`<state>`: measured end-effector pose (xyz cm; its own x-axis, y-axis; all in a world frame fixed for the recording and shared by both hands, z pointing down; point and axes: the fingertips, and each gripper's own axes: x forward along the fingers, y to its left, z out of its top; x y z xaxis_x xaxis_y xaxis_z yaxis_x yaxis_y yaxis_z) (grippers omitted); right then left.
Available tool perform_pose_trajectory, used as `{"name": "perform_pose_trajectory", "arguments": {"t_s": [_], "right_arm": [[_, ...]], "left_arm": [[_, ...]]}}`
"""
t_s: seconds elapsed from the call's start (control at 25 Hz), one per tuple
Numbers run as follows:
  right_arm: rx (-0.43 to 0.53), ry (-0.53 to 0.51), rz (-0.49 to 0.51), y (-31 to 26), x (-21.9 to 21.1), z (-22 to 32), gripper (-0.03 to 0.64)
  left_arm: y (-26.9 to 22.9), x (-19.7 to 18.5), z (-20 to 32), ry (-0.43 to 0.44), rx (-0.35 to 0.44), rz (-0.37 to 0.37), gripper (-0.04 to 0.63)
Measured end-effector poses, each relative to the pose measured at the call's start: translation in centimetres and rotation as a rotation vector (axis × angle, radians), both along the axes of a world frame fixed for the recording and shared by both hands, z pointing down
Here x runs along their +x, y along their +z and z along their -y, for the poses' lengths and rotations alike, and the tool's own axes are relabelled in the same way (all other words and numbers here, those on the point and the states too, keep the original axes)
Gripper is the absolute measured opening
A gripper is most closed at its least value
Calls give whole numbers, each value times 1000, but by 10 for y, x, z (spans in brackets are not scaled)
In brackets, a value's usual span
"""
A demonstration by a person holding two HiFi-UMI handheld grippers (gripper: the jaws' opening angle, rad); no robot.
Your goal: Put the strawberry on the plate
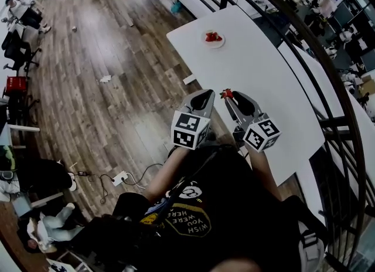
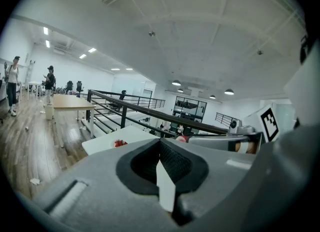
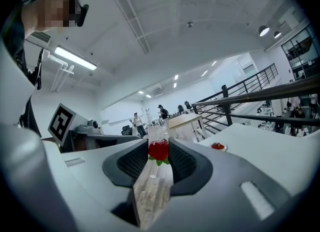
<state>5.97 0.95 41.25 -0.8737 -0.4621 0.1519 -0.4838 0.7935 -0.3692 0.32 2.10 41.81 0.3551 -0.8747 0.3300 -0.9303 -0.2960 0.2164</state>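
1. Strawberry (image 3: 158, 150): pinched by its red flanks between the tips of the right gripper (image 1: 228, 96), green calyx showing beneath, held over the near part of the white table (image 1: 263, 71).
2. Left gripper (image 1: 205, 94): jaws drawn together on nothing, just beside the right one.
3. Plate (image 1: 213, 40): well apart, at the table's far end, bearing red fruit.
4. Handling: probably light, soft and easily bruised; a gentle grip across the broad middle suits it, not the calyx.

shirt print (image 1: 188, 218): we read "WISH YOU WERE HERE", upside down in head view
left marker cube (image 1: 190, 130), right marker cube (image 1: 262, 134): square codes only, no letters
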Motion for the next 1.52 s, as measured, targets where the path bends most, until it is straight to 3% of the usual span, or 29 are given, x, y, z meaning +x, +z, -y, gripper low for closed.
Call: {"name": "perform_pose_trajectory", "arguments": {"t_s": [0.12,0.2,0.32,0.44,0.64,0.84,1.0,1.2,1.52], "right_arm": [[6,9,-3,0,6,22,127],[7,19,7,-1,15,35,127],[11,37,26,-3,25,52,127],[0,57,40,-1,35,70,127],[-13,57,49,-1,46,84,127],[-27,64,47,7,42,96,127],[-30,70,41,7,29,101,127],[-31,83,35,2,9,107,127],[-39,85,11,11,-36,115,127]], "left_arm": [[-6,-2,25,-16,13,48,3],[-3,2,37,-20,6,41,6],[2,24,54,39,-15,-4,6],[5,51,69,108,-27,-2,5],[5,61,83,106,-31,28,5],[18,47,93,73,-55,8,5],[24,41,100,116,-93,-48,5],[23,20,105,112,-92,-10,5],[17,-41,113,83,-71,-13,5]]}}
